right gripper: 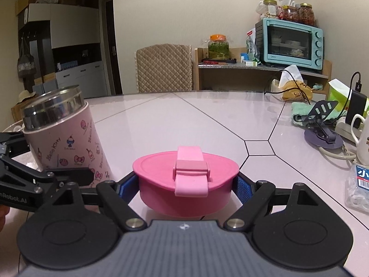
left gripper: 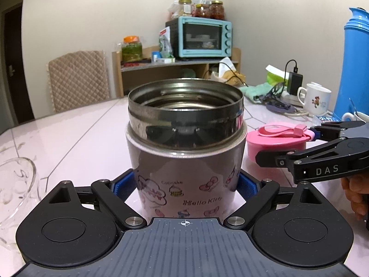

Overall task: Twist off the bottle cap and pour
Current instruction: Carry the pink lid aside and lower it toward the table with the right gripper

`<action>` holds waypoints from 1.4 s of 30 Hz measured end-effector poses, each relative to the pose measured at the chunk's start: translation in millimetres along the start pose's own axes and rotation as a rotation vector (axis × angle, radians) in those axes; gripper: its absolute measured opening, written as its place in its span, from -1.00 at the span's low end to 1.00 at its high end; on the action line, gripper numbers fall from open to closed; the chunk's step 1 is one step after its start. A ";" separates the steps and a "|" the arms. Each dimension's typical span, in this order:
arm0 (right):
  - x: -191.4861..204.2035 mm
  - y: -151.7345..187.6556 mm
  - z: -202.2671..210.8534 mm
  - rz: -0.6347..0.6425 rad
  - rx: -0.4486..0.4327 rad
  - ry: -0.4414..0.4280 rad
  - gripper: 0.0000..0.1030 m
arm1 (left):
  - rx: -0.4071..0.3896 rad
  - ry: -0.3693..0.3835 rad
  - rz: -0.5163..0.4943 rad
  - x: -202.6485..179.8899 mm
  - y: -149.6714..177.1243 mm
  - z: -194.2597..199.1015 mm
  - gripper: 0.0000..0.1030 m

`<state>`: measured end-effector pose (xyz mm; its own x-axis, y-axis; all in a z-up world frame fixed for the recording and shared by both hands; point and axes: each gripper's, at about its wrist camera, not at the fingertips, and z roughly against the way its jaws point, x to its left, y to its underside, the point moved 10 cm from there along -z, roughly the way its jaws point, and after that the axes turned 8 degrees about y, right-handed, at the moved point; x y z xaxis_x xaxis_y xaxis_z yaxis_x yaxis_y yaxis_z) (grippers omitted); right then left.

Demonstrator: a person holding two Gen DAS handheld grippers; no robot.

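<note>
A pink Hello Kitty bottle point(left gripper: 184, 161) stands upright on the table with its steel mouth uncovered. My left gripper point(left gripper: 185, 182) is open around its lower body, the blue pads point(left gripper: 124, 184) close beside the walls without clearly pressing. The right wrist view shows the same bottle point(right gripper: 66, 143) at the left, with a left finger point(right gripper: 76, 176) in front of its base. My right gripper point(right gripper: 188, 184) is shut on the pink cap point(right gripper: 184, 173), strap on top, low over the table. The cap point(left gripper: 274, 143) is to the right of the bottle and apart from it.
A clear glass bowl point(left gripper: 16, 184) sits at the left edge. A white mug point(left gripper: 318, 99), a blue thermos point(left gripper: 355, 69), a phone stand point(right gripper: 322, 124), cables and a plastic box point(right gripper: 359, 189) crowd the right side. The pale table point(right gripper: 184, 120) stretches ahead towards a chair.
</note>
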<state>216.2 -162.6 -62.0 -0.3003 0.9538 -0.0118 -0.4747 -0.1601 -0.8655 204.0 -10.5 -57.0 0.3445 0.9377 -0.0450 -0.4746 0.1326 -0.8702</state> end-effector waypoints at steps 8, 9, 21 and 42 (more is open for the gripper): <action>4.0 4.6 -5.8 0.024 0.042 -0.004 0.65 | 0.014 0.001 -0.004 0.0 4.2 0.2 0.82; 4.3 5.0 -6.6 0.025 0.046 -0.005 0.65 | 0.015 0.001 -0.004 -0.2 4.5 0.3 0.82; 5.6 9.0 -8.7 0.051 0.077 0.004 0.66 | 0.033 0.000 -0.014 -2.6 6.9 -0.7 0.88; 0.4 16.9 -12.7 0.062 0.122 0.008 0.66 | 0.054 0.003 -0.019 -5.7 10.5 -3.2 0.92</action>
<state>218.6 -161.7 -83.0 -0.3259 0.9430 -0.0672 -0.5528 -0.2478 -0.7957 199.7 -15.5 -67.5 0.3560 0.9340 -0.0304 -0.5109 0.1674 -0.8432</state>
